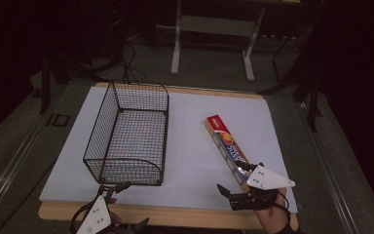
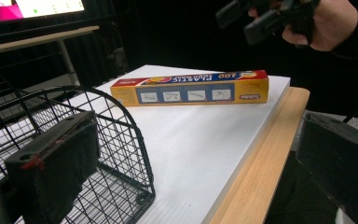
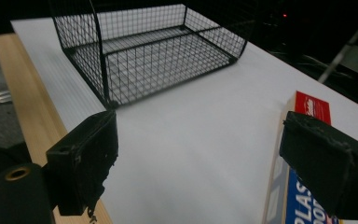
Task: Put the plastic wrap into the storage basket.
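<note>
Right tool (image 1: 228,194) gapes empty beside the yellow box (image 1: 226,145).

Lab: dark room, floor cables (image 1: 129,63), lit monitor (image 2: 46,8).

The left gripper (image 1: 119,187), at the lower left of the high view, is black and carries a pale grey three-cornered plate dotted with small dark screws; a black cable loops beside it. The right gripper (image 1: 227,192), at the lower right, bears the same grey plate. Its fingers (image 3: 86,161) are blocky black pads with rough, frayed edges, one showing a brass-coloured ring. The right hand (image 2: 328,21) comes out of a dark sleeve.
</note>
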Motion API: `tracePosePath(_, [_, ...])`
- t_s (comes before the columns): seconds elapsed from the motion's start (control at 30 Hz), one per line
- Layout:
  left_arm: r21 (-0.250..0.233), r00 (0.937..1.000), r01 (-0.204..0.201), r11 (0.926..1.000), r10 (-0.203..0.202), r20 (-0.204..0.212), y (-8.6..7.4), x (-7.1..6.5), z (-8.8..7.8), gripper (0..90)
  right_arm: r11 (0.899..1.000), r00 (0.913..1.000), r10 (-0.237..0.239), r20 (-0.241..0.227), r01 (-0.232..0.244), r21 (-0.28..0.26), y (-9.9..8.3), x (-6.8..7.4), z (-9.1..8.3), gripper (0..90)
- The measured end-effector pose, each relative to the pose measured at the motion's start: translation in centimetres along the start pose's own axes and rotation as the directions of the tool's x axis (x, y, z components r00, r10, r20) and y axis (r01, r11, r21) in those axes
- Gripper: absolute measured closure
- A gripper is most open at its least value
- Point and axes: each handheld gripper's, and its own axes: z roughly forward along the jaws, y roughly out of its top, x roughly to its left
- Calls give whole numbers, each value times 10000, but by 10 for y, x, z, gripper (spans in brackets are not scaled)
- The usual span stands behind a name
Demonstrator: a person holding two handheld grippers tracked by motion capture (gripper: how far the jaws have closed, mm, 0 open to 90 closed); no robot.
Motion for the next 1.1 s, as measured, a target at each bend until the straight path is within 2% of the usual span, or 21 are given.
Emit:
tracePosePath(0.13, [9, 10000, 3, 10000, -3, 28, 0, 1, 1, 1, 9997, 9995, -171, 261, 176, -187, 11, -6, 0, 115])
tracePosePath(0.33, [39, 9999, 54, 10000, -54, 150, 0, 1, 1, 1, 9996, 9993, -22, 386, 34, -298, 22, -22, 4, 106])
tracePosePath(0.43, [29, 9998, 121, 9999, -122, 180, 0, 1, 1, 1, 9991, 9985, 259, 490, -243, -338, 24, -31, 6, 102])
tracePosePath(0.53, [42, 9997, 137, 9999, -138, 177, 0, 1, 2, 1, 9993, 9957, 224, 893, -198, -305, 24, -38, 9, 99])
tracePosePath(0.57, [42, 9997, 137, 9999, -138, 177, 0, 1, 2, 1, 9993, 9957, 224, 893, -198, -305, 24, -38, 9, 99])
tracePosePath(0.6, [38, 9996, 144, 9999, -145, 241, 0, 1, 2, 1, 9996, 9945, 194, 1026, -172, -220, 25, -39, 10, 99])
tracePosePath(0.63, [4, 9994, 159, 9999, -159, 310, 0, 1, 2, 1, 9998, 9889, 177, 1478, -185, 41, 25, -43, 15, 98])
tracePosePath(0.67, [-10, 9993, 141, 9999, -141, 336, 0, 1, 2, 1, 9998, 9895, 155, 1434, -172, 107, 24, -45, 16, 95])
tracePosePath(0.7, [-18, 9994, 117, 9999, -116, 328, 0, 1, 2, 1, 9996, 9863, 156, 1640, -194, 214, 24, -47, 18, 95])
tracePosePath(0.8, [-68, 9992, 151, 9999, -149, 369, 0, 1, 1, 1, 9968, 9833, 583, 1722, -668, 441, 22, -57, 24, 95])
tracePosePath(0.83, [-60, 9992, 141, 9999, -138, 362, 0, 1, 2, 1, 9948, 9847, 727, 1585, -829, 591, 21, -60, 26, 95])
tracePosePath(0.9, [-60, 9991, 167, 9998, -164, 391, 0, 1, 2, 1, 9908, 9816, 888, 1692, -1045, 863, 20, -65, 30, 95])
tracePosePath(0.93, [-47, 9991, 157, 9999, -155, 392, 0, 1, 2, 1, 9854, 9810, 1037, 1637, -1237, 1169, 18, -69, 34, 95])
tracePosePath(1.1, [-46, 9979, 216, 9998, -213, 613, 0, 1, 2, 1, 9619, 9646, 1540, 2141, -1959, 1905, 10, -84, 44, 96])
